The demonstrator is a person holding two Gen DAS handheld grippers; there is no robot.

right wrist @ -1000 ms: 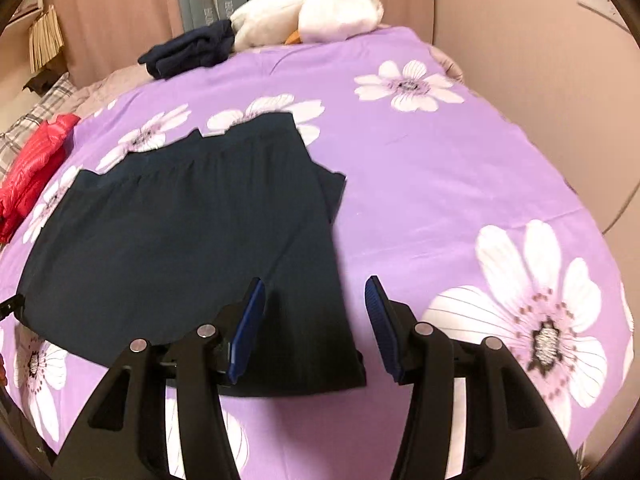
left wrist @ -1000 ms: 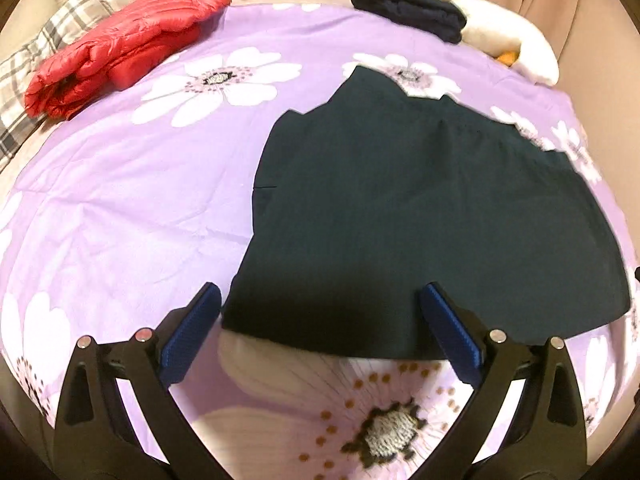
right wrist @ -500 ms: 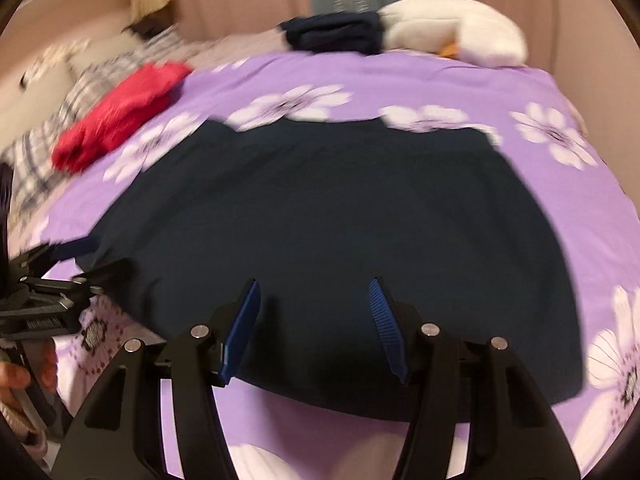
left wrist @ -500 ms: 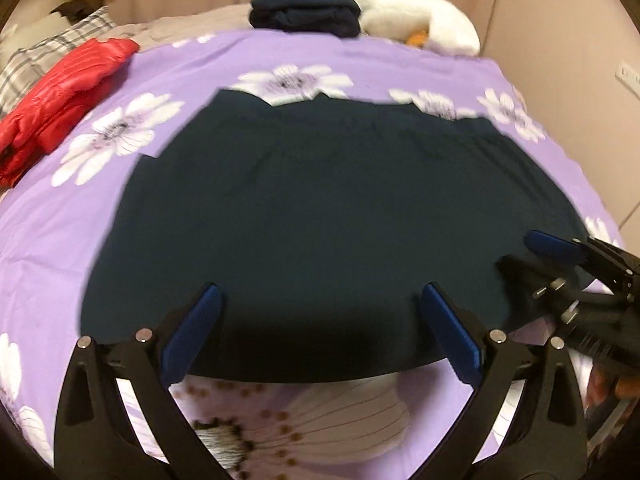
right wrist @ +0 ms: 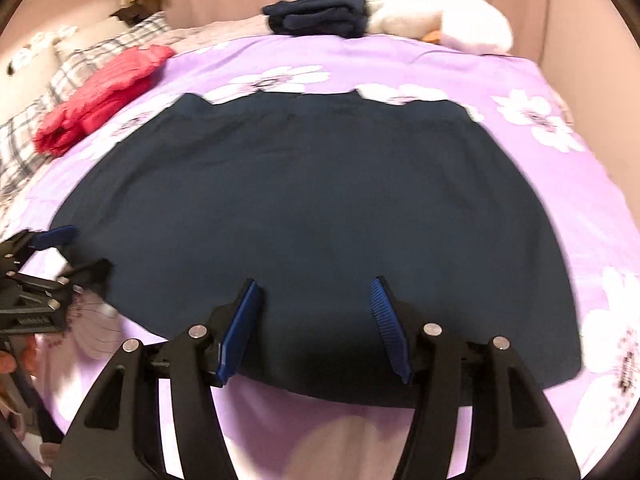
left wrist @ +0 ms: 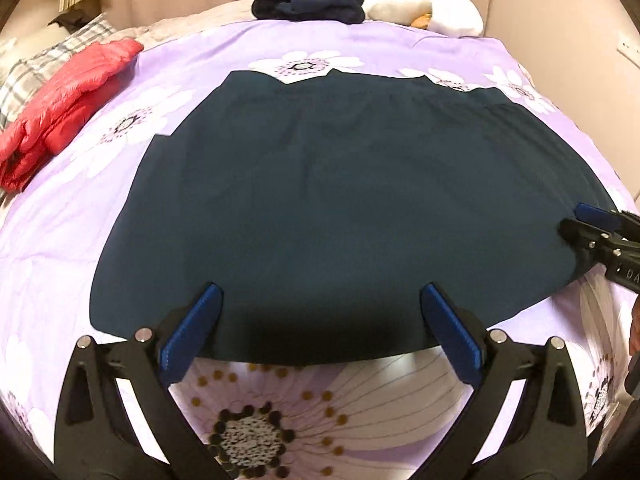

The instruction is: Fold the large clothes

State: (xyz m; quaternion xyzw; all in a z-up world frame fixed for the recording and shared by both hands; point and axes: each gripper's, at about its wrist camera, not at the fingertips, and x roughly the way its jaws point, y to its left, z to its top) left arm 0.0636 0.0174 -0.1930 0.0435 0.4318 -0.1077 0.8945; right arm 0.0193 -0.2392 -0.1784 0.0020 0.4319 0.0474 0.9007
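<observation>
Purple bedding with big white daisies point(left wrist: 280, 396) covers the bed in front of me, with pinkish curtains behind it. Spread flat across the middle lies the dark garment point(left wrist: 340, 216), wide at the edge nearest me and narrower at the far one, where small notches show along its top line.

My left tool point(left wrist: 320, 320) hangs over the near hem toward the left side of the cloth, its blue pads spread wide apart with nothing pressed between them; I see only fabric and the flower print below. My right tool point(right wrist: 316, 320) hangs over the near hem further along, its pads parted less widely and also clamping nothing. The right wrist view is smeared, so I cannot tell whether either pad brushes the cloth. Each tool shows at the edge of the other's view, near a lower corner of the garment.

Off to the left a red puffer jacket point(left wrist: 68, 100) lies folded, partly on a plaid pillow point(right wrist: 52, 96). At the far end a folded navy pile point(left wrist: 308, 2) sits just beside a white plush toy point(left wrist: 420, 6). A bit of my hand point(right wrist: 8, 360) shows behind the left tool.
</observation>
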